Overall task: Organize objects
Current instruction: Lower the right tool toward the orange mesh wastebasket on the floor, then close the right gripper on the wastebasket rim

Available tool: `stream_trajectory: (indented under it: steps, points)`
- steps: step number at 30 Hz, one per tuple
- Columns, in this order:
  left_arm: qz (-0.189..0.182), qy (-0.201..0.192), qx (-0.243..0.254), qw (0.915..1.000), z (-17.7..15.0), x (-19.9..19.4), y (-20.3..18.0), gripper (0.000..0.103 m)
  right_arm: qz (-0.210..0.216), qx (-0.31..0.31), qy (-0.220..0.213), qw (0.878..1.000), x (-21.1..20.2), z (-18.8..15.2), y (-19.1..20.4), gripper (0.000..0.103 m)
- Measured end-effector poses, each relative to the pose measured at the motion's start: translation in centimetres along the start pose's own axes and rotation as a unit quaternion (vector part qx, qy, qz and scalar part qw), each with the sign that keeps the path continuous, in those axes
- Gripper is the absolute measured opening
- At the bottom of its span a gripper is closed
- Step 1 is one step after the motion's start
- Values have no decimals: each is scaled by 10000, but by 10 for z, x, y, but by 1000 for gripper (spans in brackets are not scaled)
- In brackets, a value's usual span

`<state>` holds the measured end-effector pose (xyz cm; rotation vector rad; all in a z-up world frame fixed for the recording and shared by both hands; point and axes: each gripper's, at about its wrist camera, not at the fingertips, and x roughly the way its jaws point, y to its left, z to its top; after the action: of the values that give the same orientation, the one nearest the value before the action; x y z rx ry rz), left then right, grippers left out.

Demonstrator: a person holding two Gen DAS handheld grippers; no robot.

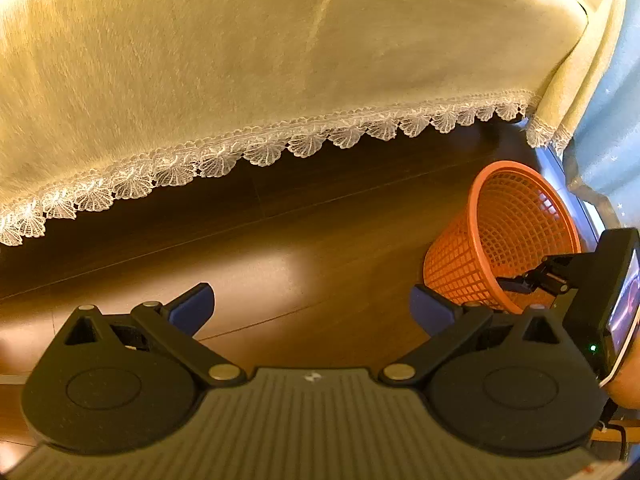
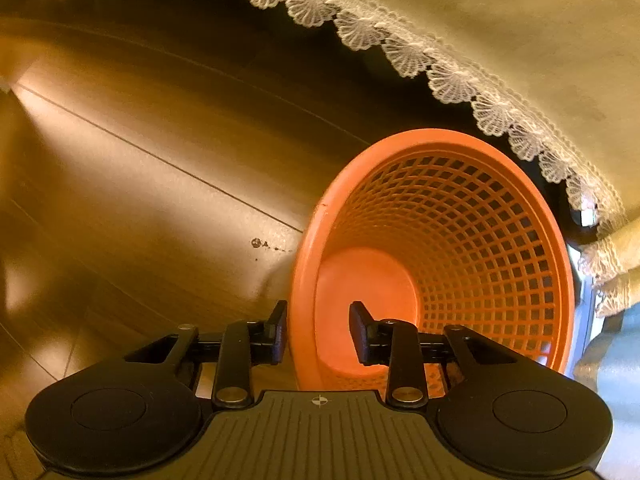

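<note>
Orange plastic lattice forms the basket (image 2: 460, 240), which stands on the wooden floor (image 2: 140, 160) just beside the lace hem of a yellow cloth (image 2: 560, 40). In the right wrist view the basket fills the 3 o'clock half of the frame. It appears empty, so judge it light. The mesh wall will likely flex under pressure; the solid rim is the stiffer part and the better place to take hold.

The right gripper (image 2: 318, 330) has its jaws partly closed astride the rim at 9 o'clock: one pad inside the basket, one outside. Whether the pads already press on the rim cannot be told.

The left gripper (image 1: 312, 308) has its jaws wide apart and holds nothing; from it, the basket lies toward 3 o'clock.
</note>
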<state>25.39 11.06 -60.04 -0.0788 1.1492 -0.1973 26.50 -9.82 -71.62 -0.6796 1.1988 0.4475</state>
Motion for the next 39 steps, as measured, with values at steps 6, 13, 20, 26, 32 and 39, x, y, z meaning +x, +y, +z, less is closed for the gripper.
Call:
stream_trajectory:
  steps: [6, 13, 20, 26, 32, 39]
  points:
    - [-10, 1, -34, 10000, 0, 6, 3, 102, -27, -53, 106, 9999, 6, 3, 1, 17]
    - [-56, 30, -44, 10000, 0, 9, 3, 102, -77, -230, 156, 9996, 7, 3, 4, 7]
    - [-55, 27, -48, 10000, 0, 10, 3, 102, -139, -437, 244, 9987, 8, 4, 8, 3]
    - [-48, 12, -79, 10000, -1, 9, 5, 102, -272, -643, 267, 9972, 4, 4, 13, 3]
    - [-41, -38, -148, 9999, 0, 1, 7, 102, -378, -864, 263, 9952, -15, 6, 18, 2]
    - [-45, -84, -233, 9997, 8, -29, 12, 102, -450, -1085, 196, 9929, -79, 20, 21, 1]
